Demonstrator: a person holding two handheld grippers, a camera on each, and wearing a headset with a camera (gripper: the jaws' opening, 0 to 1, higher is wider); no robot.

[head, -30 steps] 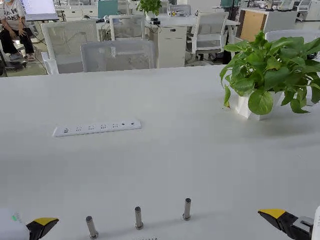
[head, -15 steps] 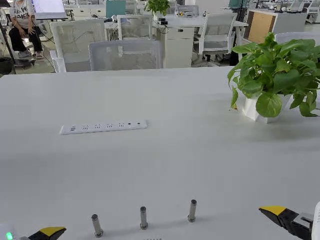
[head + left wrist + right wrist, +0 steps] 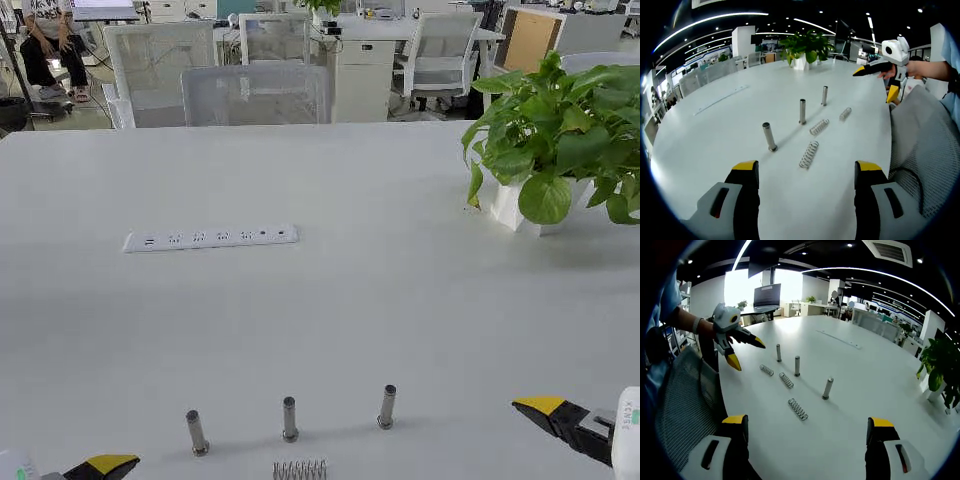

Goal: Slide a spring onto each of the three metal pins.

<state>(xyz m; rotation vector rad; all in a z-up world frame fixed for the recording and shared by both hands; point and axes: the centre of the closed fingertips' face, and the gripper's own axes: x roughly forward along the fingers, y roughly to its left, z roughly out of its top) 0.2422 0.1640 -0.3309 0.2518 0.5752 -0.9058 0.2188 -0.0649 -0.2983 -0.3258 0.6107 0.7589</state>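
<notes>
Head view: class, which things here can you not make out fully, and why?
Spring: cut by the bottom edge.
Left gripper: bottom edge cuts it; second finger out of frame.
Right gripper: right edge cuts it; gap between fingers unreadable here.
Power strip: socket details too small.

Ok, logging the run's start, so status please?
Both open, empty: left gripper, right gripper. Three pins upright, bare. Three springs lying loose on the table beside them. Nothing blocking the approach.
</notes>
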